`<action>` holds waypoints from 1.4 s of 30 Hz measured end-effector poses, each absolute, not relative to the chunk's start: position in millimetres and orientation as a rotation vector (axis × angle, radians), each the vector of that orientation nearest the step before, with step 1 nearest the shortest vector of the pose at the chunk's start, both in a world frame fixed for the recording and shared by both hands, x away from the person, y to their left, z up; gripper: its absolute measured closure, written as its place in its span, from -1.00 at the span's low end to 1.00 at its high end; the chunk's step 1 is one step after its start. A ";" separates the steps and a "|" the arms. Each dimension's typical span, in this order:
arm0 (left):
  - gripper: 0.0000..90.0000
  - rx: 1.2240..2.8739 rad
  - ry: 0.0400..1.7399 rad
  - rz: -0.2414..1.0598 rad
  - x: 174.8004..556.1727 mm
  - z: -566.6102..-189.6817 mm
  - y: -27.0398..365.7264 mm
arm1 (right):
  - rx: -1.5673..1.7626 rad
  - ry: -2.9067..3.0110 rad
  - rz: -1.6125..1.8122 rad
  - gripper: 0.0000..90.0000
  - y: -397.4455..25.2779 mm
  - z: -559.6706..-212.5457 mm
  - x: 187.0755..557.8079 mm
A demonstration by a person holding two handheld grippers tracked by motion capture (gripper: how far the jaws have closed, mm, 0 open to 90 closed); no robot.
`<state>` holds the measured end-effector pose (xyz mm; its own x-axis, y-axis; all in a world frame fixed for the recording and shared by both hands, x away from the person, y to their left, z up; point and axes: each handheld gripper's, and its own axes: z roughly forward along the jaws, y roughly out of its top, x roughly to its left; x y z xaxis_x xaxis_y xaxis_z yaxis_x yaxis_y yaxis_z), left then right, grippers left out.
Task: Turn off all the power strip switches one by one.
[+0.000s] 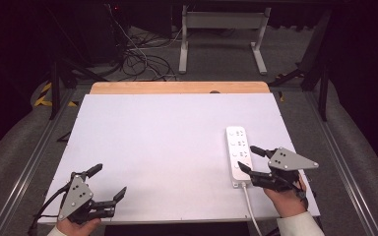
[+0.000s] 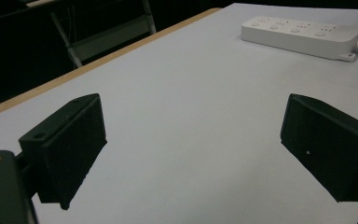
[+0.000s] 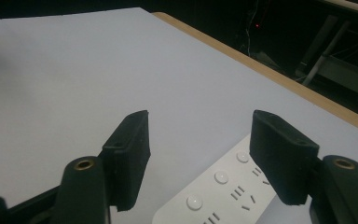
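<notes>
Power strip: long white plastic power strip (image 1: 239,155) with rounded corners, lying flat on the right side of the table, long axis running away from the person; row of socket slots and small round white buttons on its top face, seen close in the right gripper view (image 3: 223,193); small mounting tab at the near end.
Cord: white cord (image 1: 250,206) leaves the strip's near end, runs off the table's front edge.
Table: flat matte white sheet (image 1: 167,142) over a light wooden top, wood strip (image 1: 177,87) showing along the far edge.
Right tool: black two-jaw tool (image 1: 250,159) with grey three-cornered plate, held in the right hand (image 1: 285,194); jaws apart, pointing left over the strip's near half, strip below the gap between them; can't tell whether they touch it.
Left tool: black two-jaw tool (image 1: 110,181) with grey plate, held in the left hand (image 1: 76,225) at the near left corner of the table; jaws wide apart over bare sheet, well apart from the strip.
Jaw pads: blocky, matte black, flat inner faces (image 2: 70,144).
Background: dark floor, tangle of cables (image 1: 138,59), white metal frame legs (image 1: 221,34) beyond the table.
</notes>
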<state>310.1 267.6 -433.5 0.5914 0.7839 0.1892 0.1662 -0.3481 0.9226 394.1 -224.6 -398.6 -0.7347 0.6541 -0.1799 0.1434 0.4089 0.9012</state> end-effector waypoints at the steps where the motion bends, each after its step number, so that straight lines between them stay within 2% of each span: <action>1: -0.84 1.844 0.772 0.788 310.2 -433.7 267.7 | 0.680 2.155 1.299 -0.12 -223.8 -398.5 397.1; 20: -0.84 1.863 0.765 0.787 311.9 -434.8 266.5 | 0.787 2.213 1.260 0.11 -214.4 -403.2 441.6; 23: -0.84 1.863 0.765 0.783 312.1 -434.9 266.7 | 0.796 2.233 1.234 0.36 -212.5 -405.1 444.3; 27: -0.84 1.868 0.765 0.781 313.2 -435.3 267.0 | 0.802 2.262 1.190 0.96 -210.1 -406.5 443.6; 28: -0.84 1.868 0.765 0.781 313.1 -435.2 266.9 | 0.814 2.273 1.181 1.00 -209.8 -406.9 443.9; 42: -0.84 1.866 0.766 0.783 312.7 -435.0 267.1 | 0.851 2.476 0.958 1.00 -199.9 -425.1 452.0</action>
<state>312.7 267.1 -435.0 0.6005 0.7760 0.1929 0.1756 -0.3633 0.9150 452.0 -199.9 -425.1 -0.7573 0.6446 -0.1044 0.4064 0.5904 0.6974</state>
